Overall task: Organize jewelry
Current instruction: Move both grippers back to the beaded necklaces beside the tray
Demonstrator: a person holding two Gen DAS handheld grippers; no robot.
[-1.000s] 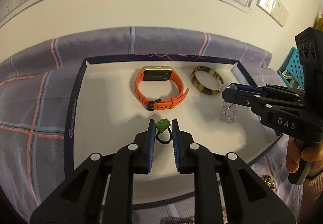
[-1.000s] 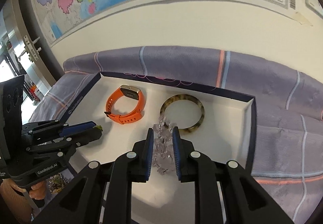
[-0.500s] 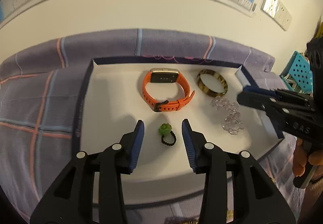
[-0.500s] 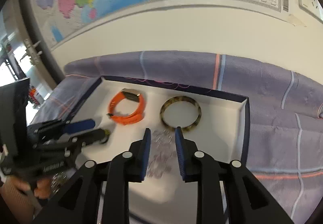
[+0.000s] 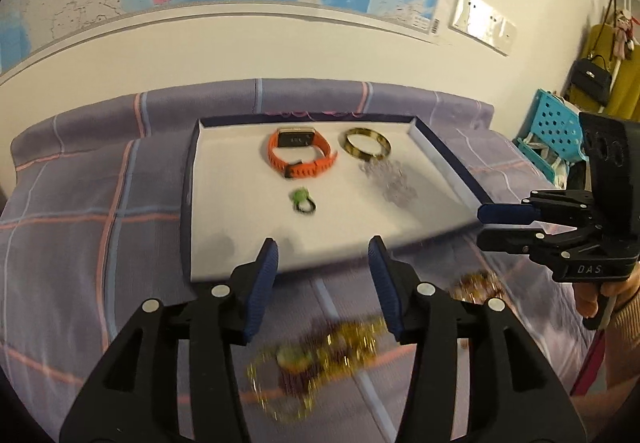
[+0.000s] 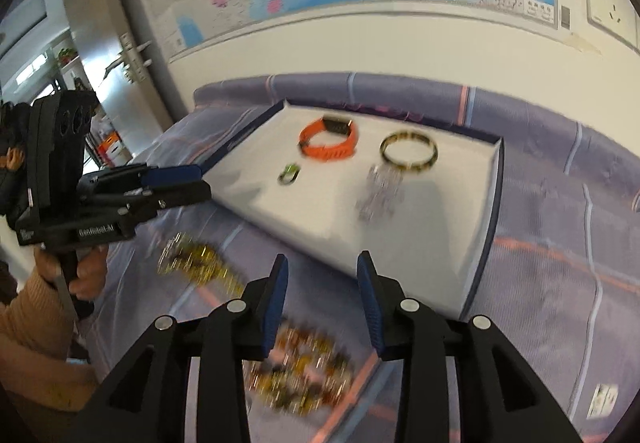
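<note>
Nearest the cameras, the left gripper (image 5: 323, 283) and the right gripper (image 6: 321, 293) hover above the purple plaid bedspread (image 5: 80, 227), each with its jaws spread wide and holding nothing. Below them lie two loose tangles of gold jewelry: one heap (image 5: 320, 355) under the left gripper, a second heap (image 6: 300, 371) under the right. Both are motion-blurred, so chain, beads and clasps cannot be told apart, and the black gripper bodies cut off their near edges. Further back rests the shallow white tray (image 5: 192, 203) with a dark rim, carrying a green ring (image 5: 302, 200), a clear bead bracelet (image 5: 386, 179), an orange watch (image 5: 300, 157) and a tortoiseshell bangle (image 5: 365, 148), all lying apart from one another. Judged from this layout, four pieces are already sorted and the step in hand is reaching for the remaining heaps; the next move calls for lowering open jaws around a single strand rather than the whole tangle.
</note>
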